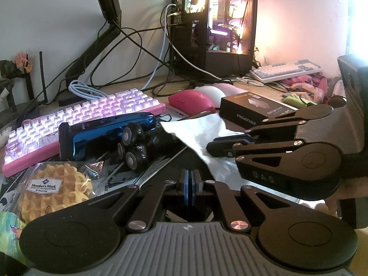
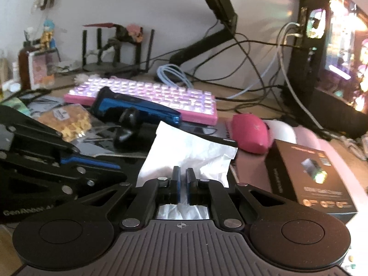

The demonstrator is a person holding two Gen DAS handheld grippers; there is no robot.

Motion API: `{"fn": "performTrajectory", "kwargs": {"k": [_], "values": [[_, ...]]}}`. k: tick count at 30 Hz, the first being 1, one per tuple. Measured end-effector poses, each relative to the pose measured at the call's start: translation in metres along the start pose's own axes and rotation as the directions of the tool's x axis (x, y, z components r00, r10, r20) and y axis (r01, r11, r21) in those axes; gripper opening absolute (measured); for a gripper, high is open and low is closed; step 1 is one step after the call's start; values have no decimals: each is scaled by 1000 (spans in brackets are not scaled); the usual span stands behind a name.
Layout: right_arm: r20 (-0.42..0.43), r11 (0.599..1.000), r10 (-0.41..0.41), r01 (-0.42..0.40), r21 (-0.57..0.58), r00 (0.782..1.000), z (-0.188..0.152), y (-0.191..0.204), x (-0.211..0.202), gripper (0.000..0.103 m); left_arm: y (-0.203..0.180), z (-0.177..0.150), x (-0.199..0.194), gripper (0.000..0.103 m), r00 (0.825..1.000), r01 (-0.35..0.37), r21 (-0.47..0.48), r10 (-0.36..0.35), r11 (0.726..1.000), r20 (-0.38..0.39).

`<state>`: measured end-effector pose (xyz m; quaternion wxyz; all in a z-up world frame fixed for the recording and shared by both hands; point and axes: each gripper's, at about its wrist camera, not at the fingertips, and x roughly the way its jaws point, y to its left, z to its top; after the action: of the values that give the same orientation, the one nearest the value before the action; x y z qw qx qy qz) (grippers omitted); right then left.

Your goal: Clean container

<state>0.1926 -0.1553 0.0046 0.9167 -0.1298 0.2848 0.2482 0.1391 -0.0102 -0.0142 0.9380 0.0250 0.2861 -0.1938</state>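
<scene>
One white tissue [image 2: 184, 158] is the thing in play, pinched between the jaws of the right gripper [image 2: 183, 184], which are clamped on it; the sheet fans up and outward past the fingertips and a crumpled part shows behind them. In the left wrist view the same tissue [image 1: 197, 133] hangs from the right gripper [image 1: 215, 143] above the dark mat in the middle of the bench [image 1: 262, 87]. No container can be made out with certainty in either view. The left gripper [image 1: 189, 189] has its jaws together with nothing between them, and it sits just to the left of the right one, low over the mat.

Just beyond the tissue lies a blue electric shaver [image 1: 103, 135] with three round heads, resting against the front edge of a pink keyboard [image 1: 80, 115] with lit white keys. A wrapped waffle [image 1: 53, 191] lies near the left gripper. To the right of the shaver sit a pink mouse [image 1: 191, 102], a white mouse [image 1: 212, 92] and a black charger box [image 1: 253, 109]. Farther back stand a glowing computer case [image 1: 214, 25], a monitor arm [image 1: 96, 39], tangled cables and a second, white-and-blue keyboard [image 1: 287, 70].
</scene>
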Motion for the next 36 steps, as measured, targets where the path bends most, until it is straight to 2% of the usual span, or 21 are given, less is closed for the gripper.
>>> {"fn": "performTrajectory", "kwargs": {"k": [8,14,21,27,36], "values": [[4,996,89,-89,-1,996,-1,2,4,8,0,0,0,9,1000,3,-3,-3,1000,0],[5,997,83,-83,4,997,-2,3,-1,8,2,0,0,9,1000,7,-6,-7,1000,0],[3,999,22,-22,48,1000,-3,-6,-7,8,1,0,0,9,1000,5,-3,-5,1000,0],[1,999,-14,13,41,1000,-1,-7,-3,8,0,0,0,9,1000,3,-1,-3,1000,0],[4,1000,29,-29,-3,1000,1,0,1,8,0,0,0,9,1000,7,1,-7,1000,0]]}}
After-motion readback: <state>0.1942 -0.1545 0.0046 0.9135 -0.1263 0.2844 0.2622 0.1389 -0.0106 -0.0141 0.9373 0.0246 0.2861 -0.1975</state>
